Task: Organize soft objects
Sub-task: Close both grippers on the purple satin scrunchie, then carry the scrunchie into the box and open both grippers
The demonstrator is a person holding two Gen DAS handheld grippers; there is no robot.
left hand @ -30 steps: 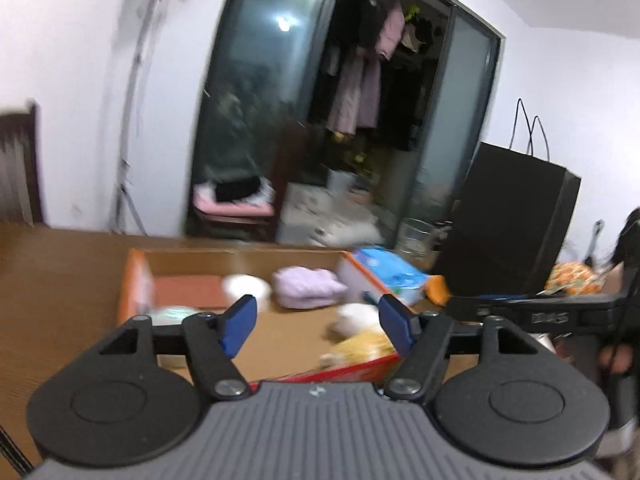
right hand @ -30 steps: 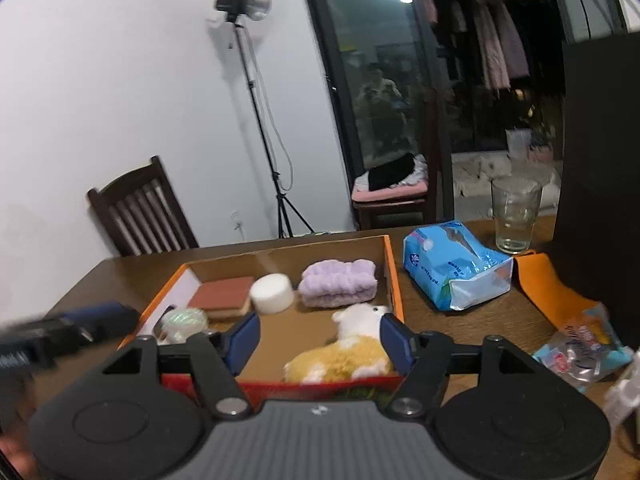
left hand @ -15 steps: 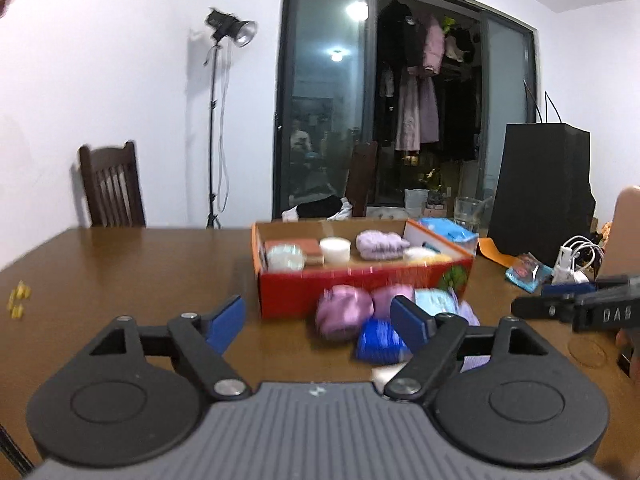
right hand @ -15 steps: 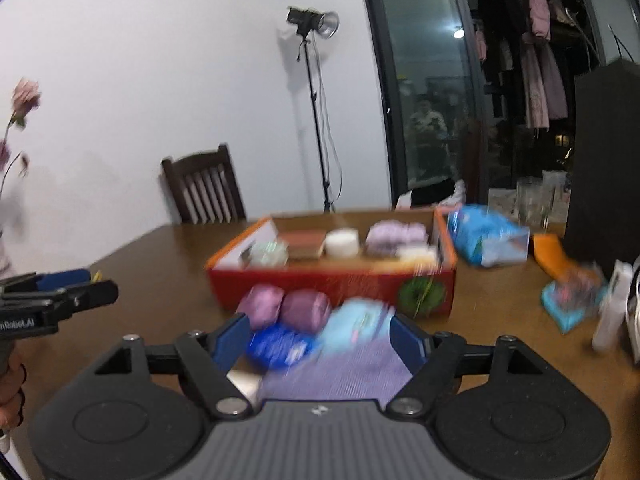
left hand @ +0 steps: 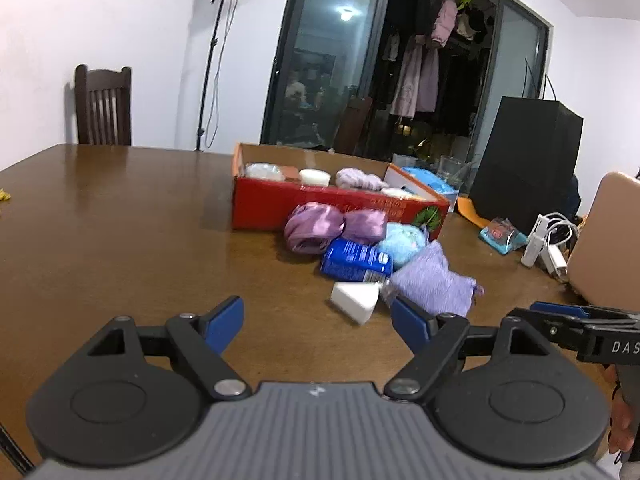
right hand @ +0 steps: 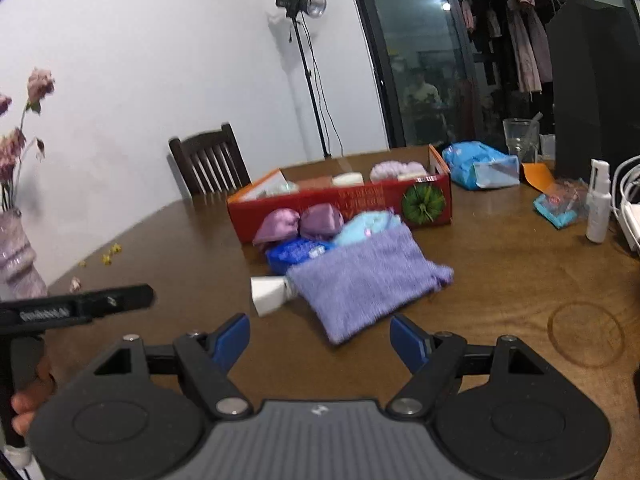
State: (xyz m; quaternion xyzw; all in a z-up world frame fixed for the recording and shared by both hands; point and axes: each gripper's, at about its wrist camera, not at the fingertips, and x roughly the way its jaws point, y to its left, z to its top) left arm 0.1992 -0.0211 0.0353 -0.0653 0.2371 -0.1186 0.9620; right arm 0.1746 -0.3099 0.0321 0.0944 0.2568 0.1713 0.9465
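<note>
A pile of soft things lies on the brown table in front of the red box (left hand: 280,204): two purple satin pouches (left hand: 314,226), a blue pack (left hand: 356,260), a light blue bundle (left hand: 404,240), a lavender knitted cloth (right hand: 360,280) and a white wedge (right hand: 268,294). Inside the box (right hand: 340,200) lie a lavender band (right hand: 390,170) and a white puff (left hand: 315,176). My left gripper (left hand: 316,320) is open and empty, short of the white wedge. My right gripper (right hand: 320,336) is open and empty just before the cloth's near edge.
A black paper bag (left hand: 524,168), a blue tissue pack (right hand: 480,164) and a glass (right hand: 520,140) stand right of the box. A snack packet (right hand: 560,202), a white spray bottle (right hand: 598,204) and chargers (left hand: 548,240) lie at the right. A vase (right hand: 16,256) stands far left, a chair (left hand: 103,108) behind.
Both grippers have drawn back from over the box and sunk toward the table. The pile in front of the box has come into view. Both pairs of jaws stand slightly wider.
</note>
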